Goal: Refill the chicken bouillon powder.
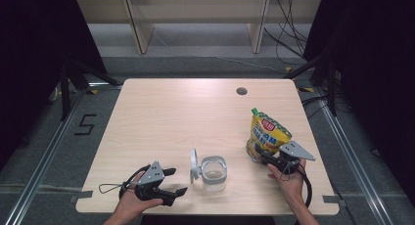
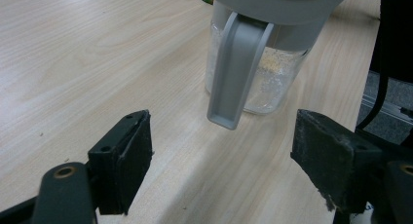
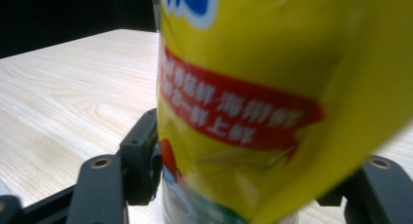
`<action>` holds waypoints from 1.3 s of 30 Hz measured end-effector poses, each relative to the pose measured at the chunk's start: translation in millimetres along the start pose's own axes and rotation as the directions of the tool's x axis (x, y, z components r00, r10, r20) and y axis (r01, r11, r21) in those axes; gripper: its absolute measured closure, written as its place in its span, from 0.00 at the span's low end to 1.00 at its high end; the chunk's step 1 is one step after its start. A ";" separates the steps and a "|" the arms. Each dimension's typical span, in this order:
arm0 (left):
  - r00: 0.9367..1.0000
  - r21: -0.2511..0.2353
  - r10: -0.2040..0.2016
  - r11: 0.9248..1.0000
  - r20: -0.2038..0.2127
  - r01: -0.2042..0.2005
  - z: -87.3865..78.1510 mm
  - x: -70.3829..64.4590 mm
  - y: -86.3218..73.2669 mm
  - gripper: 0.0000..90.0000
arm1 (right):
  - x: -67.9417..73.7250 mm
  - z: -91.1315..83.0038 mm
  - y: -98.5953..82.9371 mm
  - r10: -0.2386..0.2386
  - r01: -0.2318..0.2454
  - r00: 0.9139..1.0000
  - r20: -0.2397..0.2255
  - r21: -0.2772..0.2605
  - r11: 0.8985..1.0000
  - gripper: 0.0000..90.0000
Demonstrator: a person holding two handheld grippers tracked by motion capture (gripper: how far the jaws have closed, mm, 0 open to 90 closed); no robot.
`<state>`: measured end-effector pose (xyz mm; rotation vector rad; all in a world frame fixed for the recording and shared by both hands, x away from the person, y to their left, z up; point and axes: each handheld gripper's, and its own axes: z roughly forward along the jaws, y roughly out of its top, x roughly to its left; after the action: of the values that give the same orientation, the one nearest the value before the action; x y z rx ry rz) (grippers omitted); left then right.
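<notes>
Snack bag (image 1: 267, 133) stood at centre right of the frame, pinched low by the right gripper (image 1: 266, 159) — left gripper (image 1: 177, 181), jaws wide, faced the open-lidded jar (image 1: 214, 173) at lower centre.

You have two grippers, a left gripper (image 1: 169, 182) and a right gripper (image 1: 258, 154), one in each of your two hands, and on the one tabletop (image 1: 186, 117) you have one clear jar (image 1: 214, 173) with one grey lid (image 1: 194, 165) and one yellow snack bag (image 1: 266, 133).
</notes>
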<state>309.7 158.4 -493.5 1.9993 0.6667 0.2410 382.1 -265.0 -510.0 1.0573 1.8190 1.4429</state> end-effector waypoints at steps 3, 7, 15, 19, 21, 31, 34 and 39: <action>1.000 -0.001 0.017 1.000 0.003 -0.017 0.3 0.9 0.2 0.24 | 1.0 1.7 -1.5 0.043 -0.043 0.999 -0.009 0.018 0.999 0.37; 1.000 0.003 0.024 1.000 0.008 -0.024 0.6 0.6 0.6 0.24 | 1.6 4.8 -4.4 0.061 -0.061 0.998 -0.004 0.022 0.998 0.32; 1.000 0.008 0.017 1.000 0.003 -0.017 1.8 -0.8 0.4 0.25 | -1.0 6.7 -2.9 0.008 -0.007 1.000 -0.021 0.026 1.000 0.39; 1.000 0.011 0.007 1.000 0.002 -0.007 1.8 -1.1 0.0 0.25 | 1.1 7.5 -1.9 -0.012 0.012 1.000 -0.022 0.016 1.000 0.42; 0.999 0.022 0.039 0.999 0.004 -0.039 1.1 0.6 0.8 0.25 | 1.5 7.9 -1.3 -0.008 0.009 1.000 -0.030 0.019 1.000 0.43; 1.000 0.012 0.015 1.000 0.010 -0.015 1.3 -0.7 0.2 0.25 | 8.1 5.2 4.9 -0.050 0.050 0.999 0.008 0.021 0.999 0.48; 1.000 0.014 0.010 1.000 0.008 -0.010 0.8 -0.5 0.1 0.25 | 8.3 3.4 8.3 -0.075 0.074 0.997 0.020 0.034 0.997 0.49; 1.000 0.012 0.026 1.000 0.015 -0.026 -0.2 1.2 0.7 0.25 | 10.2 -0.9 14.7 -0.110 0.108 0.993 0.044 0.046 0.993 0.50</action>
<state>310.9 158.9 -492.9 2.0201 0.6347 0.2378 379.4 -255.2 -495.2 0.9883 1.8537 1.3098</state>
